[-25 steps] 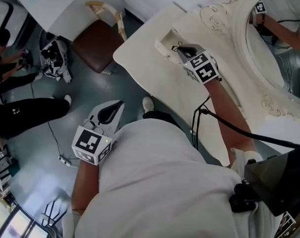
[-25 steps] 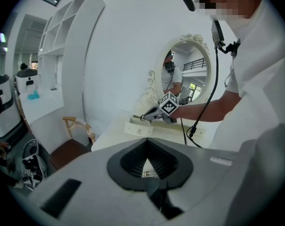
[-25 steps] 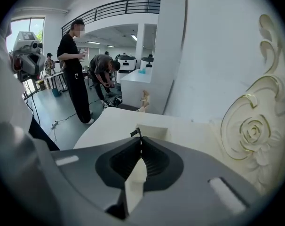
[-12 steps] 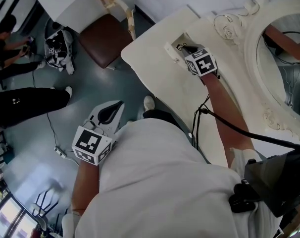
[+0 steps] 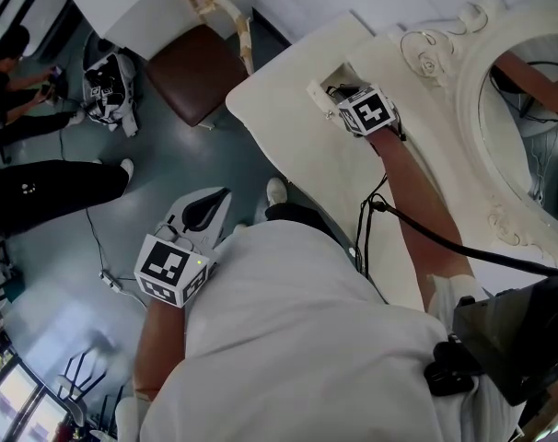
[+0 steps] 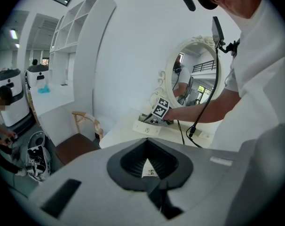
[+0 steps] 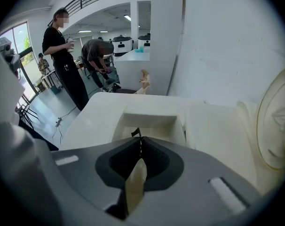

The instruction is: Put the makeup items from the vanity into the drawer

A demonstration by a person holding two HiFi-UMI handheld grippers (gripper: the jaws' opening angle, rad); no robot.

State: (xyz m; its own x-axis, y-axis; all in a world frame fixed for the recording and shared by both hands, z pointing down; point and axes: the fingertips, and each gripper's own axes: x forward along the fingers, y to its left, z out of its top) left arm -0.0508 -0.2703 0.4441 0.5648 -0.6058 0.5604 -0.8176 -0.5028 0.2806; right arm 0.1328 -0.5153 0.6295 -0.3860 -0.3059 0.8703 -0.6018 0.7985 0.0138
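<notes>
A grey floor (image 5: 122,219) and white walls frame one cream vanity (image 5: 279,118), which runs from the near right to the far middle of the head view. One oval mirror (image 5: 537,109) in a carved frame stands along its right edge. One chair (image 5: 191,72) with a brown seat and pale wooden back stands just beyond the vanity's far left corner. One black cable (image 5: 417,228) trails along the person's right forearm and over the tabletop.

One drawer (image 5: 323,79) stands open at the far end of the vanity, its front carrying a small knob. What lies inside it cannot be made out.

There are two grippers. The right gripper (image 5: 339,95) reaches out over the open drawer. In its own view the jaws are pressed together to a thin slit, and a small dark sliver shows at their tips, too small to identify. The left gripper (image 5: 215,201) hangs low at the person's left side, above the floor and well apart from the vanity. Its jaws are closed on each other with nothing between them.

In the right gripper view two people stand in the far room, one upright (image 7: 62,65) in black and one bent forward (image 7: 100,53).
</notes>
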